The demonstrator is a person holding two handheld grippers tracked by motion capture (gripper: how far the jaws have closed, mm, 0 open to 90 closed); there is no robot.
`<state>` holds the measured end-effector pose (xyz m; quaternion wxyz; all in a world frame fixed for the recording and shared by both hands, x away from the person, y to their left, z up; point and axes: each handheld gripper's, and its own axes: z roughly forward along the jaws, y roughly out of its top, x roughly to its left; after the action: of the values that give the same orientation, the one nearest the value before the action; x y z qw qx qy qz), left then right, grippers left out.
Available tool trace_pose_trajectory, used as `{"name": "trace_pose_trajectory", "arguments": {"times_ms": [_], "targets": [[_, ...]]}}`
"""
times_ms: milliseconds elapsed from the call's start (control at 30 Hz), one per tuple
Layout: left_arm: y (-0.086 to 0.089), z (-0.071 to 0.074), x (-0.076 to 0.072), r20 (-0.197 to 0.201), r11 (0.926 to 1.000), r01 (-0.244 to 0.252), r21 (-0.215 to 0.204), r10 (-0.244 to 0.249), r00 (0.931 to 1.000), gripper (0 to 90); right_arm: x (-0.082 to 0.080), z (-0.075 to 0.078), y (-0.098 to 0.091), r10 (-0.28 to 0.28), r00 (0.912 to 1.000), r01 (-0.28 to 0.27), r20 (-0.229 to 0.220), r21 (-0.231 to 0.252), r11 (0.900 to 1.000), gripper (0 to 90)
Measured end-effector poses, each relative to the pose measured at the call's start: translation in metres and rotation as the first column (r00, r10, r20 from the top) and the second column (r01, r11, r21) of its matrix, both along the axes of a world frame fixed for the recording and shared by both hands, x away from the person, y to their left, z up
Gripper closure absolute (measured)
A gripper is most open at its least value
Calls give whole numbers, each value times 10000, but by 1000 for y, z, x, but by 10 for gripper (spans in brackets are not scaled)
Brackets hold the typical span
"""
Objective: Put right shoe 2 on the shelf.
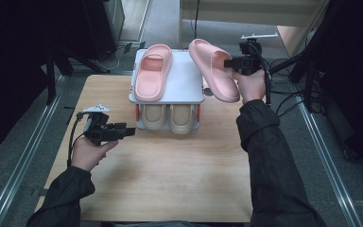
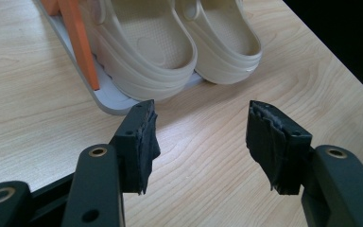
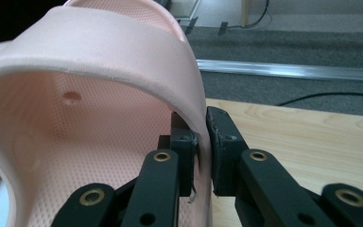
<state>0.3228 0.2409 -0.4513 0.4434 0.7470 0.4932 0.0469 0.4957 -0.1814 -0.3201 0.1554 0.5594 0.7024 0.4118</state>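
My right gripper [image 1: 228, 62] [image 3: 201, 142] is shut on the side of the strap of a pink slipper [image 1: 215, 68] [image 3: 99, 71], which hangs tilted in the air off the right edge of a small two-level shoe rack [image 1: 186, 87]. A second pink slipper [image 1: 153, 71] lies flat on the left half of the rack's white top shelf. On the lower shelf stands a pair of beige slippers [image 1: 168, 118] [image 2: 170, 47]. My left gripper [image 1: 130, 131] [image 2: 201, 137] is open with nothing between its jaws, low over the table and pointing at the beige pair.
The rack stands at the far middle of a wooden table [image 1: 170, 175], with orange uprights [image 2: 78, 42] between its shelves. Metal rails [image 1: 23, 156] run along both sides of the table. Dark stands and cables [image 1: 293, 61] crowd the far right.
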Motion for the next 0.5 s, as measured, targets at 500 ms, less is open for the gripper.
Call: {"name": "trace_pose_trajectory", "arguments": {"times_ms": [500], "targets": [[1,2,-1,103,10000,87,-12,-87,9999,436,22,-12,48,-512,9983,495,-295,-555,9972,827]]}}
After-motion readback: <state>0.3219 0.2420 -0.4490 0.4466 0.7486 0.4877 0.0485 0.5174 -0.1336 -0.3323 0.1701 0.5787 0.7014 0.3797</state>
